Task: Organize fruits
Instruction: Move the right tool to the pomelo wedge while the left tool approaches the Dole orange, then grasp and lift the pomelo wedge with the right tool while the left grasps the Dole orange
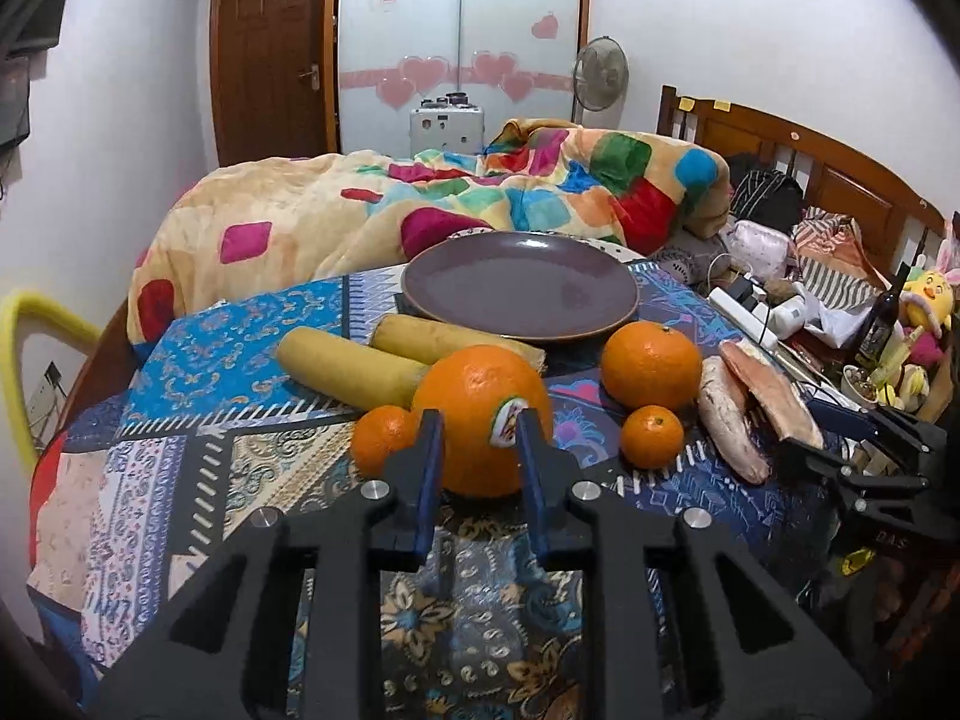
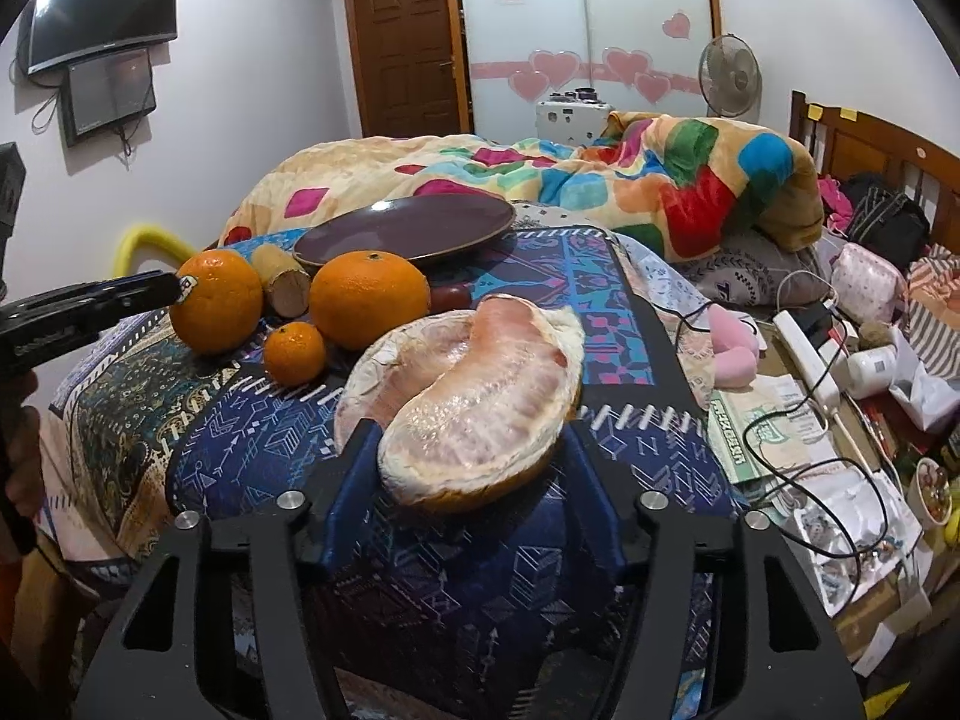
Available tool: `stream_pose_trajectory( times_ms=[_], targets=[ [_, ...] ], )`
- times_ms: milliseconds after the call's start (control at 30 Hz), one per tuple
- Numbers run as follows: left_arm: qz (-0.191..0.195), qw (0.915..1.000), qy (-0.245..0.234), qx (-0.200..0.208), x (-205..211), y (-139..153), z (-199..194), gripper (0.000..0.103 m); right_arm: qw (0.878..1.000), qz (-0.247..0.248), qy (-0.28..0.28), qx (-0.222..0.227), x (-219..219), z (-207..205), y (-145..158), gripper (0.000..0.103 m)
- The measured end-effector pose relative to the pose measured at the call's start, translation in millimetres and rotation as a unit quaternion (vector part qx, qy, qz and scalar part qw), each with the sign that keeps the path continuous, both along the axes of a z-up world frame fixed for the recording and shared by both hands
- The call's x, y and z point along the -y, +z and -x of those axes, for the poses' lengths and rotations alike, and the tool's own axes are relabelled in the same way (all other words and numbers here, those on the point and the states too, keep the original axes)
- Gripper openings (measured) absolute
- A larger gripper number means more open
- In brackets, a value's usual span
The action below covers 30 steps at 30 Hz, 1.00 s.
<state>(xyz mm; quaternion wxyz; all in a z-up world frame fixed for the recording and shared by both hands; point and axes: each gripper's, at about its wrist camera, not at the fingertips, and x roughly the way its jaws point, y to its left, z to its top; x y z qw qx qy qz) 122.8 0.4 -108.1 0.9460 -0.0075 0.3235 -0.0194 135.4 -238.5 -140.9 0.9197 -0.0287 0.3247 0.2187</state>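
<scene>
Black fingers of the left tool [image 1: 474, 429] are seen spread around the stickered orange [image 1: 480, 414]; contact cannot be told. At 12 o'clock lies the plate [image 1: 519, 287]. Pomelo pieces [image 2: 474, 396] are bracketed by the spread right tool [image 2: 471, 450], grip unclear.

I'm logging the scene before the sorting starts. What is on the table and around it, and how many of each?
Plate: one, dark purple, far side of the table, nothing on it.
Large oranges: two, orange; the stickered one sits between the left jaws, the other to its right.
Small tangerines: two, orange, one on either side of the stickered orange.
Yellow stalks: two, lying in front of the plate.
Pomelo pieces: peeled, pale pink, between the right jaws.
Tablecloth: one, blue patterned.
Blanket: one, multicoloured, on the bed behind.
Left gripper: black, around the orange.
Right gripper: black, around the pomelo.
</scene>
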Motion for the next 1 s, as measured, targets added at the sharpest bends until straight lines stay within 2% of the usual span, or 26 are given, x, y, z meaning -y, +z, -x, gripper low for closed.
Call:
stream_pose_trajectory(
  times_ms=[67,133,167,200,300,367,500,667,1000],
  targets=[
    [-0.008,0.9999,0.011,-0.007,-2,-2,1,0.027,1.000,-0.005,-0.003,-0.003,3,1,0,0.053],
    [0.006,0.9998,0.009,-0.019,-4,-5,1,0.039,1.000,-0.008,-0.008,-0.006,7,2,-1,0.051],
    [0.013,0.9996,0.010,-0.022,-6,-7,0,0.051,1.000,-0.007,-0.010,-0.007,8,2,-1,0.050],
    [0.017,0.9995,0.011,-0.023,-6,-8,-1,0.055,1.000,-0.006,-0.013,-0.008,9,1,-2,0.050],
    [0.015,0.9996,0.008,-0.023,-2,-11,-4,0.056,1.000,-0.004,-0.018,-0.011,11,-1,-2,0.048],
    [0.009,0.9997,0.009,-0.021,2,-12,-9,0.061,1.000,-0.003,-0.019,-0.015,11,-3,-3,0.047],
    [0.002,0.9996,0.008,-0.027,6,-16,-22,0.062,1.000,-0.004,-0.014,-0.025,12,-7,-2,0.048],
    [-0.009,0.9994,0.013,-0.031,10,-23,-34,0.062,0.999,-0.020,-0.011,-0.043,13,-20,-3,0.057],
    [-0.045,0.9987,0.012,-0.020,19,-27,-43,0.065,0.998,-0.034,-0.035,-0.047,10,-47,-4,0.064]
  ],
)
